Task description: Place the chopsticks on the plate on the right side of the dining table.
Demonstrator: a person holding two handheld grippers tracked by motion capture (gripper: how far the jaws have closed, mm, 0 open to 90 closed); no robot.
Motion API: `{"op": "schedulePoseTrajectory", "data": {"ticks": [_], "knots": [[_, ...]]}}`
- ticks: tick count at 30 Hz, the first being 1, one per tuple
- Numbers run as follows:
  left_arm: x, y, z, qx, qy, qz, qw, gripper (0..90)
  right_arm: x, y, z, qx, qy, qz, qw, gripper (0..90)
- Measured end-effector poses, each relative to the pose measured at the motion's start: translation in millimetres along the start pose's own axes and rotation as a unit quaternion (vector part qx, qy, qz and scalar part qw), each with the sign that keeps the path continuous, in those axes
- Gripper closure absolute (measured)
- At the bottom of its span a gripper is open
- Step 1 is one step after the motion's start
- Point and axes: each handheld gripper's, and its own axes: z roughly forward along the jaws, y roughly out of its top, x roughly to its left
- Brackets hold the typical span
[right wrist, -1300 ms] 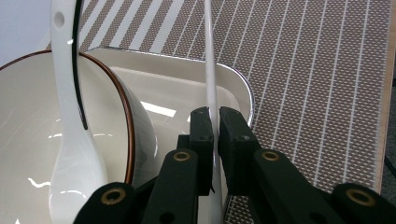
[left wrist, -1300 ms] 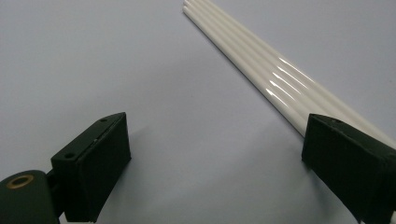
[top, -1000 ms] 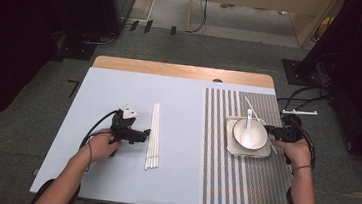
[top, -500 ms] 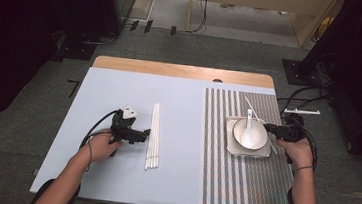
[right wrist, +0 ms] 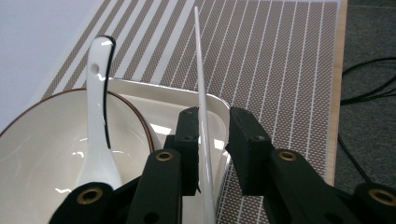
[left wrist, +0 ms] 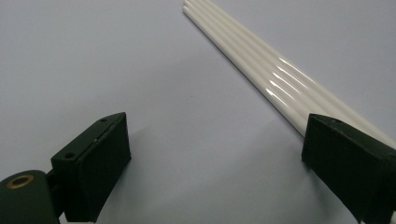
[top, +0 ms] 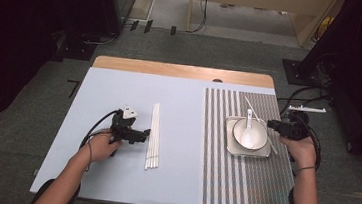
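Right gripper view: the white chopstick (right wrist: 201,116) runs down between the jaws and its lower end is cut off at the bottom edge. Left gripper view: the white chopsticks (left wrist: 261,70) vanish behind one jaw, far ends cropped at the top.

The bundle of white chopsticks (left wrist: 280,79) looks like glossy plastic or glazed ware, smooth, with bright streaks of glare. Beneath them the desk (top: 119,91) has a matt pale blue cover, and bare wood (top: 182,71) shows along its far edge. Right of the bundle lies a striped placemat (right wrist: 261,51) of fine woven mesh. On it, the bowl (right wrist: 42,140), spoon (right wrist: 95,135) and square plate (right wrist: 187,105) are shiny glazed ceramic. The fingers (left wrist: 93,158) are matt black plastic.
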Motion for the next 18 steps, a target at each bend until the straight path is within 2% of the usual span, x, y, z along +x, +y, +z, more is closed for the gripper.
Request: {"op": "schedulePoseTrajectory", "data": {"ticks": [8, 14, 17, 18], "knots": [[0.0, 0.0, 0.0, 0.0, 0.0, 0.0, 1.0, 7.8, 17.5, 10.9, -12.3, -0.009, -0.005, -0.015, 0.9998, 64.4], [0.1, -0.1, 0.0, -0.001, 0.0, -0.001, 1.0, 7.8, 30.3, 14.3, -11.1, -0.003, -0.002, -0.031, 0.9995, 59.3], [0.0, -0.1, 0.0, -0.001, 0.0, 0.0, 1.0, 7.8, 37.7, 16.1, -10.0, -0.001, 0.001, -0.037, 0.9993, 54.5], [0.0, -0.1, 0.1, -0.001, 0.0, 0.0, 1.0, 7.8, 43.0, 17.3, -9.2, 0.001, 0.003, -0.041, 0.9991, 50.4]]}}
